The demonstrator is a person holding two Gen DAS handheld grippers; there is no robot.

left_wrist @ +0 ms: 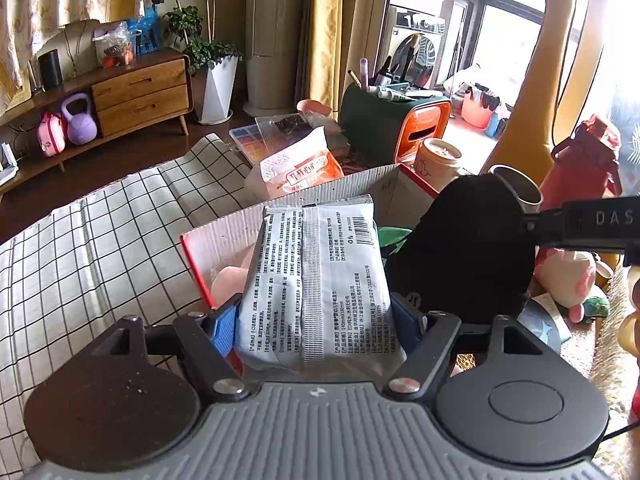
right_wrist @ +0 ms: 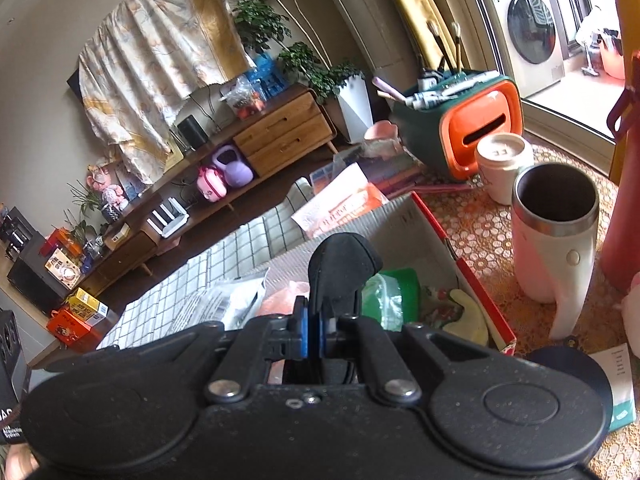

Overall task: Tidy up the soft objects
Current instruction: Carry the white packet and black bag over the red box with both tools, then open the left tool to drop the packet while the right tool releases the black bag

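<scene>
— What do we see by the window?
— A washing machine [right_wrist: 528, 28], and nearer us a green-and-orange organiser [right_wrist: 460, 128] holding brushes.
— And left?
— We see a wooden cabinet [left_wrist: 140, 96] and a purple kettlebell [left_wrist: 80, 120] beside it.

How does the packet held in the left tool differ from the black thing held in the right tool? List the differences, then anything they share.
1. The packet is pale grey with printed text and a barcode; the black thing is plain, with no print.
2. The packet is a flat, crinkly sealed pouch; the black thing is rounded and matte.
3. The packet spreads the left tool wide; the right tool pinches the black thing narrowly.

Shared: each is gripped above the cardboard box.
</scene>
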